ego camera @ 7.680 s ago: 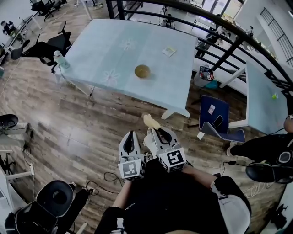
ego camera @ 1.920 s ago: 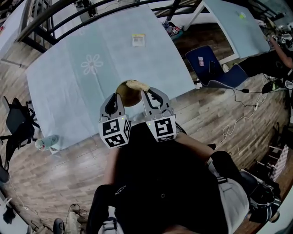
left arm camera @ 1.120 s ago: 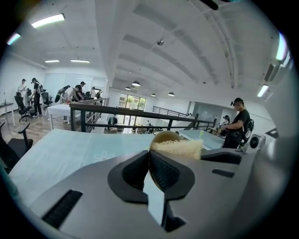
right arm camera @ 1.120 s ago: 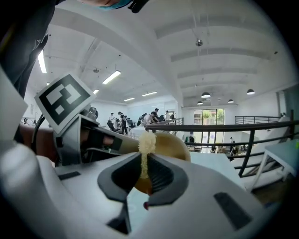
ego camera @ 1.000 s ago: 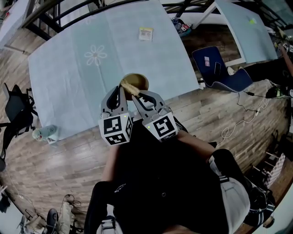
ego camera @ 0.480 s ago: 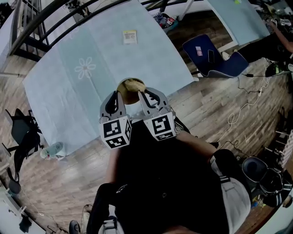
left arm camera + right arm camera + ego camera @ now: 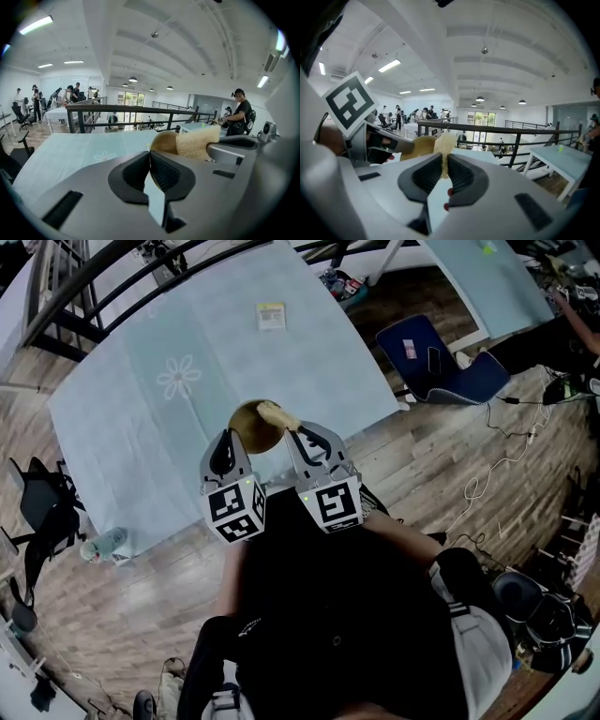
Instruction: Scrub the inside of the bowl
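Note:
A tan wooden bowl (image 7: pixel 247 424) hangs just above the near edge of the table, tilted. My left gripper (image 7: pixel 228 437) is shut on its near rim; in the left gripper view the jaws (image 7: pixel 150 157) meet right under the bowl (image 7: pixel 163 142). A pale yellow loofah sponge (image 7: pixel 277 415) rests against the bowl's right side, with my right gripper (image 7: pixel 298 431) shut on it. The right gripper view has the sponge (image 7: pixel 443 146) pinched between the jaws (image 7: pixel 442 163), and the bowl (image 7: pixel 418 146) just to its left.
The table (image 7: pixel 178 352) wears a light blue cloth with a flower print (image 7: pixel 177 381) and carries a small yellow packet (image 7: pixel 271 316). A dark railing (image 7: pixel 103 296) runs behind it. A blue chair (image 7: pixel 427 357) stands to the right, a bottle (image 7: pixel 103 545) to the left by the table.
Over the last second the sponge has shifted inside the bowl, from its middle to its right side. Both grippers keep their hold; 7.7 s ago the bowl stood alone on the table.

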The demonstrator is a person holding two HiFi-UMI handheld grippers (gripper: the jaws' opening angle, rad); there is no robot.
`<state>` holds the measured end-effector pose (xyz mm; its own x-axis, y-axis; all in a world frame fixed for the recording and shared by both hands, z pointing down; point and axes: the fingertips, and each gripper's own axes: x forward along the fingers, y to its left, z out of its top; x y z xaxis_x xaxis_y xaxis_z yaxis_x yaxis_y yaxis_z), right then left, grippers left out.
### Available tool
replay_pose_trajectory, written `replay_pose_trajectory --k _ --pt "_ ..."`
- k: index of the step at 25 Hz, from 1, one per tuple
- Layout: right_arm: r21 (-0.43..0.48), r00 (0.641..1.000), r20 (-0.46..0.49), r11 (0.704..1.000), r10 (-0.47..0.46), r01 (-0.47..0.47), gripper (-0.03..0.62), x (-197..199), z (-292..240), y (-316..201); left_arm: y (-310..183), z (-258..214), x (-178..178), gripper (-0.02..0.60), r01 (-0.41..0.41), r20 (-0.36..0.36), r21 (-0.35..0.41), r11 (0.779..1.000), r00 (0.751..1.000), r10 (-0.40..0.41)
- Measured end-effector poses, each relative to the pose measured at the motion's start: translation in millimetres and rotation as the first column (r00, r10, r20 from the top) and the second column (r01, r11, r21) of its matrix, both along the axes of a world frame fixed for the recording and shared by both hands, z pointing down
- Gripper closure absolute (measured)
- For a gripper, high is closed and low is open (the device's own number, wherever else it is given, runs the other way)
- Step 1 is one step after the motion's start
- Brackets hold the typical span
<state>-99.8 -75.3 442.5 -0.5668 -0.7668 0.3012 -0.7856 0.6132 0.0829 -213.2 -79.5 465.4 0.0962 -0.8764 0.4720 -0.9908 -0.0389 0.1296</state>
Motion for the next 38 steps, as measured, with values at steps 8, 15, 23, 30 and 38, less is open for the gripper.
replay_pose_trajectory --k 8,15,23,30,38 --pt "0.005 0.984 0.064 0.986 -0.168 0.169 0.551 -35.8 -5.5 22.4 3.5 -0.7 -11.7 0.558 0.053 -0.018 0.026 0.998 0.998 -0.052" --pt "-0.052 0.97 0.052 0.969 -0.237 0.24 0.551 -52.4 5.1 26.8 1.8 -15.7 13.3 0.558 -0.005 -0.026 0.091 0.996 1.0 0.007" --pt "-0.03 0.973 -0.143 0.984 -0.18 0.178 0.551 -47.7 17.0 16.4 2.8 -19.0 -9.3 0.557 0.038 -0.028 0.087 0.995 0.999 -0.036" --pt "-0.021 0.982 -0.185 0.999 -0.042 0.039 0.551 -25.6 19.6 -0.6 9.5 -10.3 -6.9 0.557 0.006 -0.022 0.073 0.997 1.0 -0.004" --pt "0.026 0.989 0.055 0.99 -0.139 0.138 0.551 -38.2 -16.0 8.5 -2.1 -10.6 -2.1 0.558 0.012 -0.033 0.094 0.996 0.999 -0.009"
